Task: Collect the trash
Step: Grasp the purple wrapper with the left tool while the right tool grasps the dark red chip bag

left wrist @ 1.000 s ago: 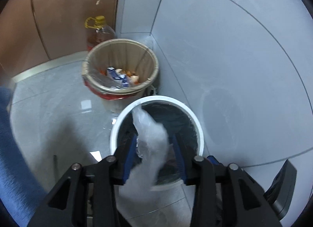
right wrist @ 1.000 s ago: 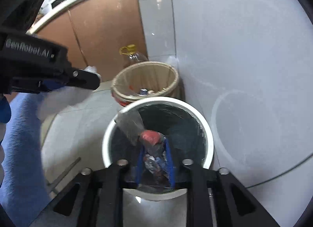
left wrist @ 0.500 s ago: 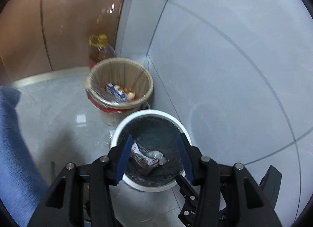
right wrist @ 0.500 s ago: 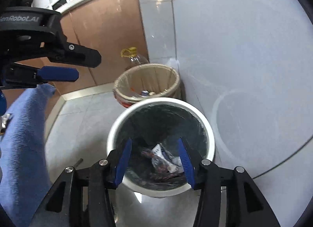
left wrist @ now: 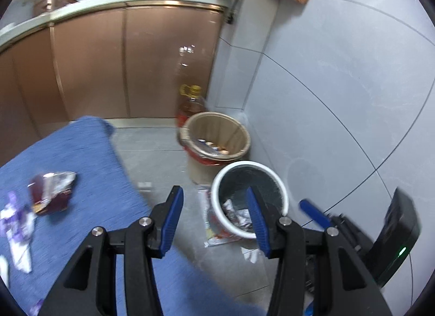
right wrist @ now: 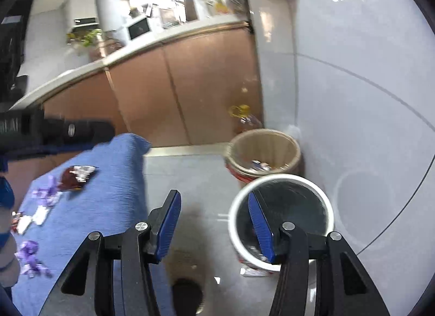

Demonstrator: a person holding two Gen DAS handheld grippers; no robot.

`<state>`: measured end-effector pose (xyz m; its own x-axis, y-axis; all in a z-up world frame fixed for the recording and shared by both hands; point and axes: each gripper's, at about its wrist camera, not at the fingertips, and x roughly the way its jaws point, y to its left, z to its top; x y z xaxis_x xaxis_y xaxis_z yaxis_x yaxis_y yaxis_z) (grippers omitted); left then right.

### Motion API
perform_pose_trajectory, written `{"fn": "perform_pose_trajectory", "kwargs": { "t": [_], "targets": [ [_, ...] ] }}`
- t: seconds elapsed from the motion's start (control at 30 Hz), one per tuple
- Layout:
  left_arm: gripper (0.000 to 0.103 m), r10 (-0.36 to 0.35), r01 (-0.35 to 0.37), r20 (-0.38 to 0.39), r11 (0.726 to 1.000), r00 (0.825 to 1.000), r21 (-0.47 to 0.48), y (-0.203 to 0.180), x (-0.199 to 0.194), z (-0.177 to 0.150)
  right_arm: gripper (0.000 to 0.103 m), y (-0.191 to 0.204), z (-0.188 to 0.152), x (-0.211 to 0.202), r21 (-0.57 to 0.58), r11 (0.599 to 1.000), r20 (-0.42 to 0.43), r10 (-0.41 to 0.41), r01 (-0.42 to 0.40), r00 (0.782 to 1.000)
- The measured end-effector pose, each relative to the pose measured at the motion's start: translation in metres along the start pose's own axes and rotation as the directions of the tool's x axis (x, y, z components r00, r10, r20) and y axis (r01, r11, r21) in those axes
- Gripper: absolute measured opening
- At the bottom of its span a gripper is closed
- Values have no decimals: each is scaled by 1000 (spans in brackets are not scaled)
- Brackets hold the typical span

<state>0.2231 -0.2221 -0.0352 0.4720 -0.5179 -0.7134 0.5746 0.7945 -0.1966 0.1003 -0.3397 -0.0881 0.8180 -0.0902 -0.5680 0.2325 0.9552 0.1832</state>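
Blue cloth (left wrist: 81, 169) covers the raised surface left of the bins, and the remaining trash lies on it: a dark red wrapper (left wrist: 51, 193) and purple-and-white scraps (left wrist: 16, 223), well apart from the white-rimmed bin (left wrist: 248, 199), which holds crumpled wrappers and stands on the floor against the wall, just in front of a tan lined bin (left wrist: 214, 139). Left gripper (left wrist: 214, 220) and right gripper (right wrist: 214, 223) both hang with jaws spread and nothing between them, likely angled toward the cloth to fetch another piece.
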Motion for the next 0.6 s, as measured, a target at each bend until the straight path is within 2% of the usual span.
{"fn": "perform_pose_trajectory", "kwargs": {
  "t": [0.33, 0.6],
  "targets": [
    [46, 92, -88, 37, 992, 995, -90, 72, -82, -45, 52, 58, 12, -49, -92, 992, 41, 91, -87, 995],
    [46, 190, -179, 52, 970, 981, -166, 145, -128, -69, 54, 95, 18, -59, -143, 978, 37, 159, -152, 987]
  ]
}}
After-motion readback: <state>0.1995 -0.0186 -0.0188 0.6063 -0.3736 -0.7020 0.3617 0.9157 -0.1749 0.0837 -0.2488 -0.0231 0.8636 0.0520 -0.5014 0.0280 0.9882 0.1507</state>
